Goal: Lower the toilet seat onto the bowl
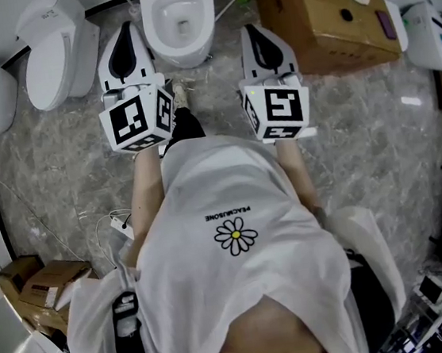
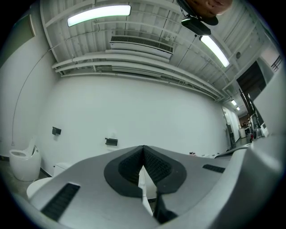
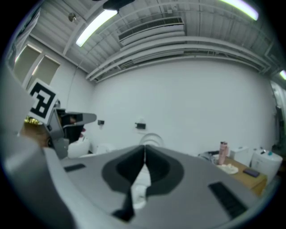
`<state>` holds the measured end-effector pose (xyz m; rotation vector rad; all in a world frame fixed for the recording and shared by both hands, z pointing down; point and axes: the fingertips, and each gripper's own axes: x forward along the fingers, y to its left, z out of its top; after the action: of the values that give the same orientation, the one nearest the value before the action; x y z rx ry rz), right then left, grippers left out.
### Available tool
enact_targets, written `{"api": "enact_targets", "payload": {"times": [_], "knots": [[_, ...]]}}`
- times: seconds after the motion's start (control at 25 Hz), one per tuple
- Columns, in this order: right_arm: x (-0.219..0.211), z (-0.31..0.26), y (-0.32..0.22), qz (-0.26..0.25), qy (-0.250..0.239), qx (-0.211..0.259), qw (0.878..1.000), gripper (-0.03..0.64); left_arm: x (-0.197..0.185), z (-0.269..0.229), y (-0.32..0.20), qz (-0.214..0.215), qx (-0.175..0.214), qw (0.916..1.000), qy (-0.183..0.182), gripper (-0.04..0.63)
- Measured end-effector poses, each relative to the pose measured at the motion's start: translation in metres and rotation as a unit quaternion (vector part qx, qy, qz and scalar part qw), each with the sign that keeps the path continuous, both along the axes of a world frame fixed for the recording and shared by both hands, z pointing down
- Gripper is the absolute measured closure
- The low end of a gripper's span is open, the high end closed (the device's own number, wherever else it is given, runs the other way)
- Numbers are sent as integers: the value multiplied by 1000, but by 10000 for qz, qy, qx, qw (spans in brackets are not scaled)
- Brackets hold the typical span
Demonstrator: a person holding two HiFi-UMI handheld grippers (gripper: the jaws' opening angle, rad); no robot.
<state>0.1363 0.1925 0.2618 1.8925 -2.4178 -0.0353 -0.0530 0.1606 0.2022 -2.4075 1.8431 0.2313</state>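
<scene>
While the toilet seat [image 3: 152,135] appears in the right gripper view as a pale arch standing upright against the white wall, just above that gripper's jaws, the task is judged not to have been started. In the head view the toilet bowl [image 1: 154,20] is seen from above with its opening uncovered, which agrees with a seat that has not been lowered, though the seat itself cannot be made out clearly there. The left gripper [image 1: 129,29] and the right gripper [image 1: 256,31] are held on either side of the bowl and a little short of it, pointed roughly level towards the wall. In both gripper views the jaws are pressed together at the tips with nothing caught between them, so neither gripper is holding or touching the seat. A second toilet [image 1: 57,48] is seen to the left and a brown box [image 1: 329,14] to the right, both well apart from the grippers. All of the work is judged to remain: the raised seat is to be reached, its edge is to be caught or nudged forward, and it is to be brought down onto the rim under control so that it is not let drop.
</scene>
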Motion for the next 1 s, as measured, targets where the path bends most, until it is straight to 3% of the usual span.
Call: {"api": "enact_targets", "payload": {"times": [0.52,1.0], "knots": [[-5,10,-38,135,128,-132,9997,586,0,15,-57,192,-133,9997,2,575],[-37,16,-139,66,178,-275,9994,586,-23,32,-161,270,-340,9991,15,575]]}}
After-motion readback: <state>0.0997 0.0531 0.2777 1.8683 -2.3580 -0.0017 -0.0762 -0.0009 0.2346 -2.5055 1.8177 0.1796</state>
